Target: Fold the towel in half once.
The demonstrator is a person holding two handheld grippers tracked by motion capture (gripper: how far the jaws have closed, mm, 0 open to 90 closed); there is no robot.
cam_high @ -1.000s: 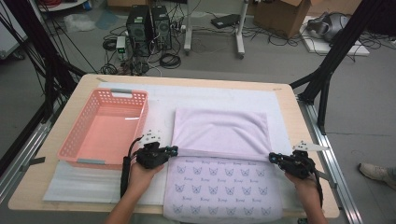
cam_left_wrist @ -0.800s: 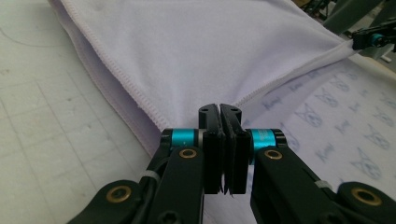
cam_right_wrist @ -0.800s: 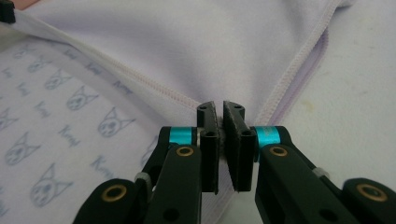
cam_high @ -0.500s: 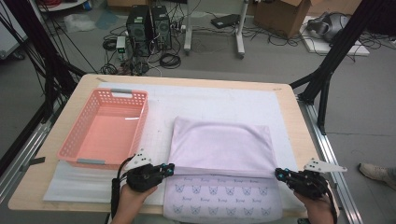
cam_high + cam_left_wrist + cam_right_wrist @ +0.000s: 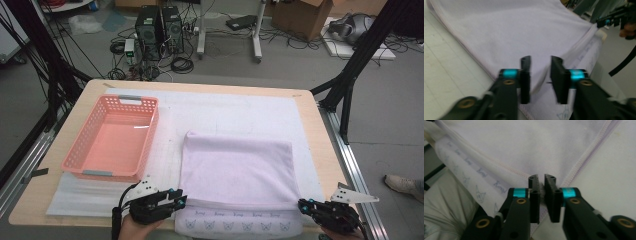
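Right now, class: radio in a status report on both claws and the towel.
Left claw open, jaws just opening, off the towel. Right claw just opening, fold's corner between the jaws. Towel folded flat, basket apart. Nothing blocking.

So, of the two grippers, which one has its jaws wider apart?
The left gripper. In its own view a clear gap stands between its jaws, above the lilac towel. The right gripper shows a narrow slit at the towel's corner. Both have just been opening.
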